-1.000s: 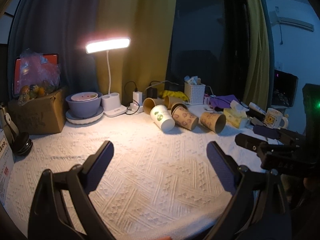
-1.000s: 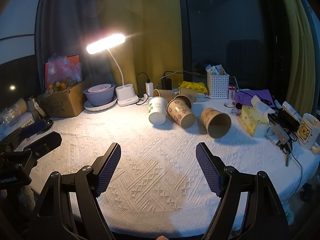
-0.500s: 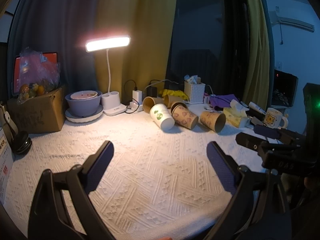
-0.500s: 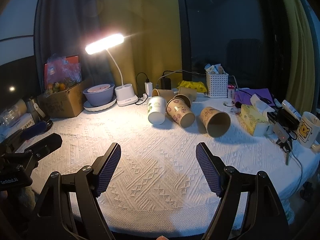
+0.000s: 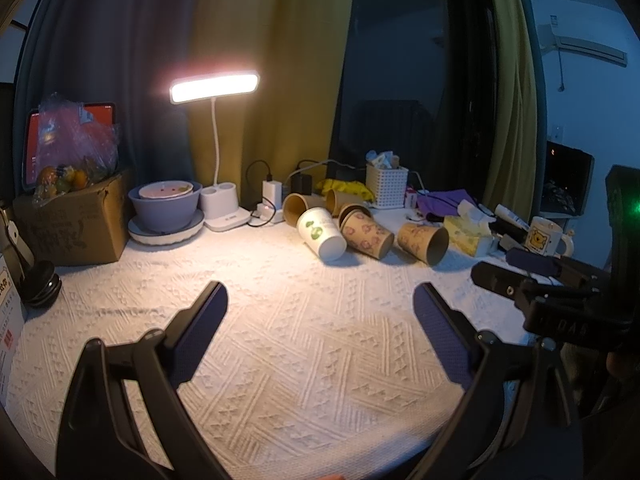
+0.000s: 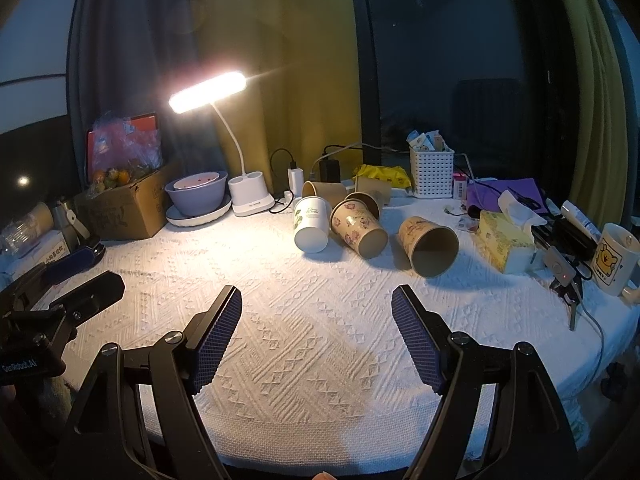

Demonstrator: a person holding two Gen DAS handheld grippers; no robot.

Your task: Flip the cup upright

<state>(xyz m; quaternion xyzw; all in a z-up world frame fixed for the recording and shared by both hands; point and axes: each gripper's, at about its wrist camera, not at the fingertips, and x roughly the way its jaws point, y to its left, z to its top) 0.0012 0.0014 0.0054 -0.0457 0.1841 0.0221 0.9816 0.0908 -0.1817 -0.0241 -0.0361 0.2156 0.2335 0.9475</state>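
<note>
Several paper cups lie on their sides at the back of the white cloth. A white cup with green print (image 5: 321, 233) (image 6: 310, 223) lies leftmost, a brown patterned cup (image 5: 366, 234) (image 6: 358, 226) beside it, and another brown cup (image 5: 424, 238) (image 6: 430, 245) to the right, its mouth facing me. Two plain brown cups (image 5: 302, 205) (image 6: 325, 191) lie behind them. My left gripper (image 5: 320, 328) is open and empty over the cloth's near part. My right gripper (image 6: 317, 328) is open and empty too, well short of the cups.
A lit desk lamp (image 5: 216, 87) stands at the back with a purple bowl (image 5: 166, 204) and cardboard box (image 5: 72, 220) to its left. A white basket (image 6: 432, 172), tissue box (image 6: 505, 240), bear mug (image 6: 614, 258) and keys (image 6: 566, 284) crowd the right side.
Both views have shifted only slightly; the cups have not moved and both grippers stay open.
</note>
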